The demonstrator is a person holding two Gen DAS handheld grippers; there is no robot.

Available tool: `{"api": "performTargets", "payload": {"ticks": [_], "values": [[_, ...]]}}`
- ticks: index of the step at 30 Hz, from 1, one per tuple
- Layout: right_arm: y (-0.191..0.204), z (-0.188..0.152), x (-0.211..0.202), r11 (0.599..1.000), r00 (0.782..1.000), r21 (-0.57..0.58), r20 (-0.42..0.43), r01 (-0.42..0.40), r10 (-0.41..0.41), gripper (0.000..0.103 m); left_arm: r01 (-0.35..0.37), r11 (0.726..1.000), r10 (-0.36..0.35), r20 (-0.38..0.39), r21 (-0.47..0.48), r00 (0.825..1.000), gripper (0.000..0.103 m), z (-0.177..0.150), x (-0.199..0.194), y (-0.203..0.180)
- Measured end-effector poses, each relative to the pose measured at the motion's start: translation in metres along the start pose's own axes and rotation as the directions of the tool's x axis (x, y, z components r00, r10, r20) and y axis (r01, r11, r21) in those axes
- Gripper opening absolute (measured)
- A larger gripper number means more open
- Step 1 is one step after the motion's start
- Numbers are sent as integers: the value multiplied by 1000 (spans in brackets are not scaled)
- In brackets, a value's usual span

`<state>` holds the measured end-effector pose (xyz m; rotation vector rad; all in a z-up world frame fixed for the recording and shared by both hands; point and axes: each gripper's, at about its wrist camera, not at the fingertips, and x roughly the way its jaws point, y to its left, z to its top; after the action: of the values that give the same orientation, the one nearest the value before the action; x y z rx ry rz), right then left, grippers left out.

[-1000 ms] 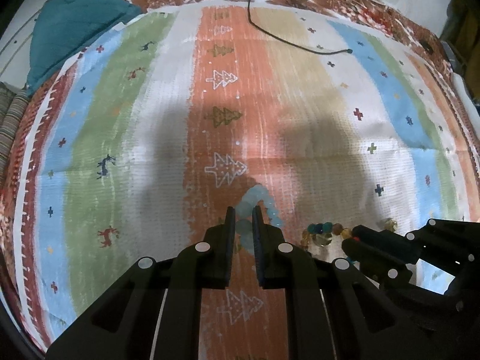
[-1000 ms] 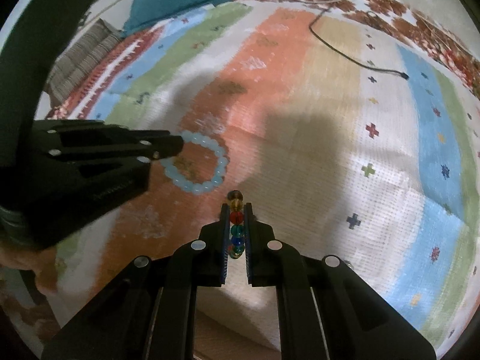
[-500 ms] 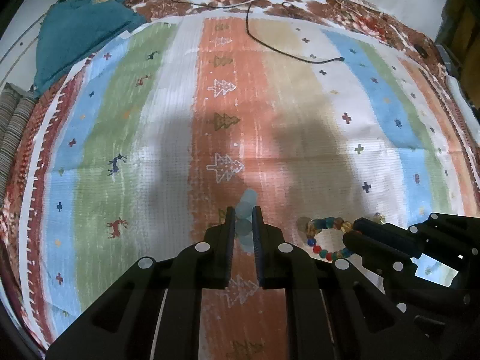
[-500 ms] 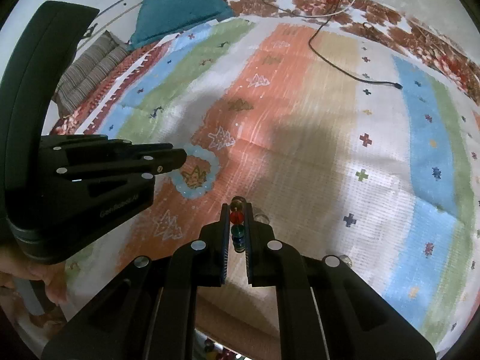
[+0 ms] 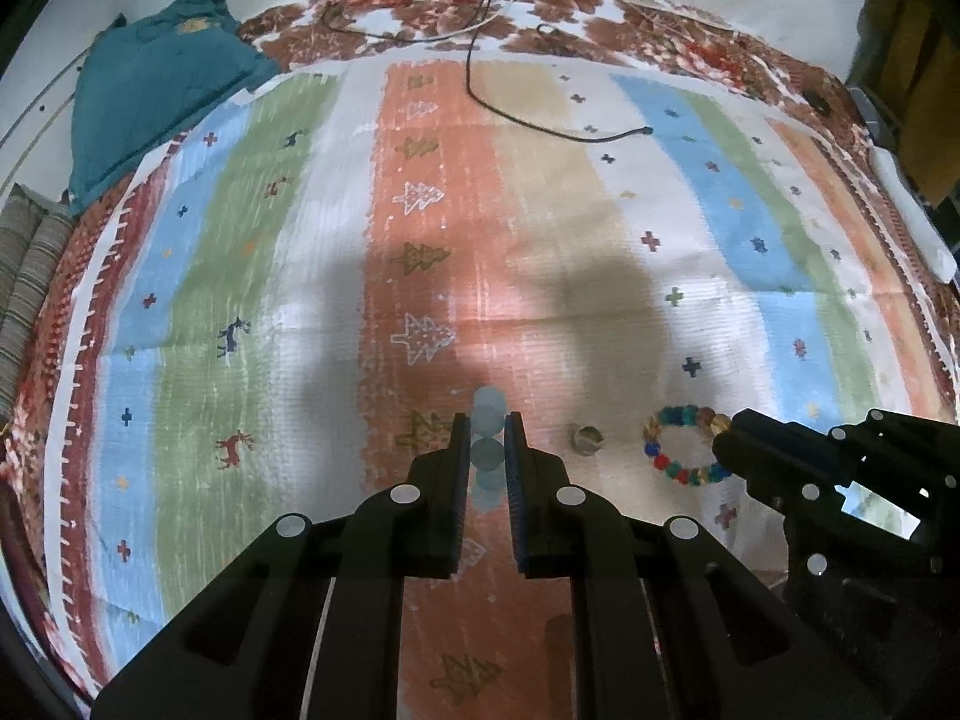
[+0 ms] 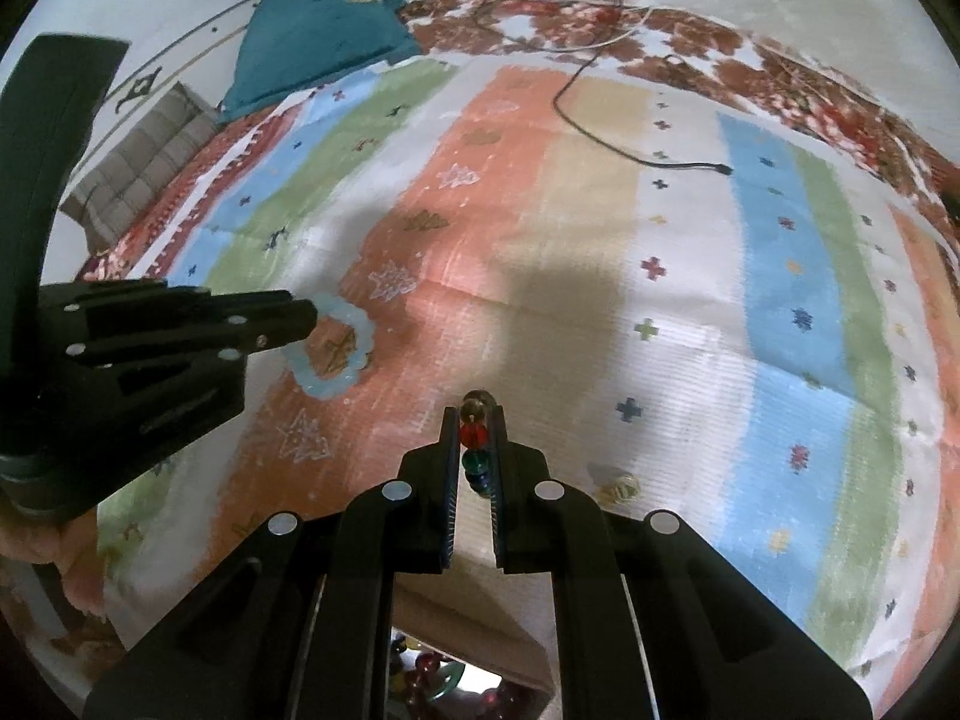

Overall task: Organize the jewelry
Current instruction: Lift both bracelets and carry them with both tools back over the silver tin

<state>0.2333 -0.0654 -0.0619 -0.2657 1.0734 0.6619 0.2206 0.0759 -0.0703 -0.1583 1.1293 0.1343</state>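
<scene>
Underneath, striped patterned rug [image 5: 540, 228], teal cloth [image 5: 156, 84].

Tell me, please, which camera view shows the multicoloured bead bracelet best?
The left wrist view: the multicoloured bead bracelet shows as a nearly whole ring hanging from the right gripper. The right wrist view sees it edge-on, a few beads between closed fingers.

Both wrist cameras look steeply down along their fingers from close above the striped cloth [image 5: 600, 210], sharing its orange middle and each other's gripper.
</scene>
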Motion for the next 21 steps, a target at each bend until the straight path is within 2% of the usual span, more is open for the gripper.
{"api": "performTargets", "payload": {"ticks": [6,15,21], "values": [[-6,-4,-15,999,998,13,42,52,-53,10,13,1000,-13,22,17,1000,11,-6,-14,-9],[-16,-14,-31,995,993,51,71,89,-93,10,22,999,-24,54,39,998,11,-15,-30,-20],[-9,-21,-46,990,984,34,112,136,-139,10,33,998,-36,74,45,997,11,-18,-40,-24]]}}
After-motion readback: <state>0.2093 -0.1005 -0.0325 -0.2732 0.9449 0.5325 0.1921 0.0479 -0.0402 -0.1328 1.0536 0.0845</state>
